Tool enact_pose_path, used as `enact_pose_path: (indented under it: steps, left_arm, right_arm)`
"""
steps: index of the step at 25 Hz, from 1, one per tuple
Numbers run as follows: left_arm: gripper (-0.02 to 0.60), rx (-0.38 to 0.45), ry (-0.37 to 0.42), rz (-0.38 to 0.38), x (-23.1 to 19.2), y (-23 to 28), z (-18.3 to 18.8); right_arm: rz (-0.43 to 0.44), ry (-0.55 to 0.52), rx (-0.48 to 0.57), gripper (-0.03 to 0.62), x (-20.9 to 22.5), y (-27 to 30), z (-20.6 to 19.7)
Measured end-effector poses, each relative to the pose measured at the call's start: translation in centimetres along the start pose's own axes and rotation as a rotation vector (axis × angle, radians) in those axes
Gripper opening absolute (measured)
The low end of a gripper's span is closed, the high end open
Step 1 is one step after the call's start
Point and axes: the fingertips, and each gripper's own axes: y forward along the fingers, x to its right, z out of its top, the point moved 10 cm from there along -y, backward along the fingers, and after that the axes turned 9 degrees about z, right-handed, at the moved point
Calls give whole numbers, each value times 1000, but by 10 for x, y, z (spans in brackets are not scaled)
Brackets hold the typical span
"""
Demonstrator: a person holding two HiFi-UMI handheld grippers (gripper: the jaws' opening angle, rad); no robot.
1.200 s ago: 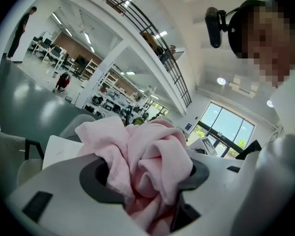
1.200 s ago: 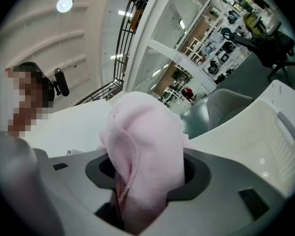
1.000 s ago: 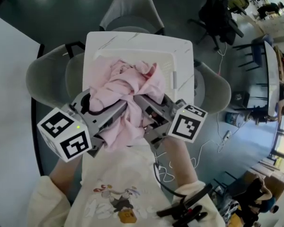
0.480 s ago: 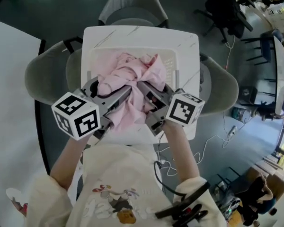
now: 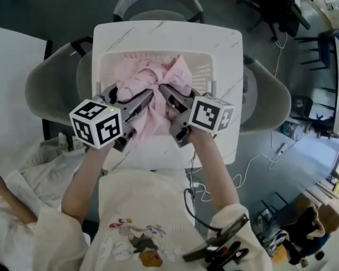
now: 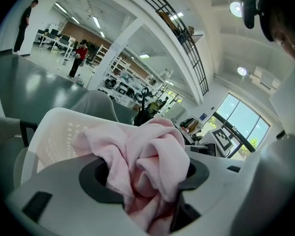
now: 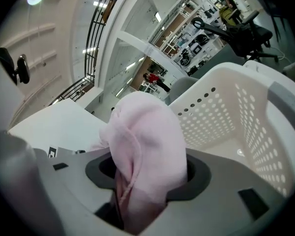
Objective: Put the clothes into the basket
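Much of basket (image 5: pixel 201 72) hidden under pink clothes (image 5: pixel 150 79).

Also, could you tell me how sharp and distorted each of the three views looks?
Head view: fairly sharp, edges bowed. Left gripper view: strong fisheye, dark corners, ceiling lamp glaring. Right gripper view: same fisheye; pink garment soft up close, basket holes crisp.

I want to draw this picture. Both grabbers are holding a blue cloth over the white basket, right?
No. The cloth is pink, not blue, as the head view shows. The left gripper and the right gripper do both hold it over the white basket.
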Motion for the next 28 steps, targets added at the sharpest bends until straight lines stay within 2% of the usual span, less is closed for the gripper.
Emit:
enact_pose_path:
  steps: [8,14,18,22,24,28]
  left_arm:
    - [255,-72,33,67,-22,34,-16]
    - [255,-177,78,216,-33,53,-24]
    - [255,-206,82,252,-36,61,-26]
    - [274,-237,80,264,-38,69,-30]
    - [282,-258,62,278,-43,77,-34]
    - [285,-285,66,358,-53,94,-45]
  right_arm:
    - [-100,-22,-49,229,37,12,-4]
    - [-101,6,-14,229,48,14,2]
    - [-116,24,-13,229,57,14,0]
    - [-203,-43,-29,229,60,9,-2]
    - [-222,-31,-13,229,61,9,-2]
    - [-308,-26,49,229,64,1,-2]
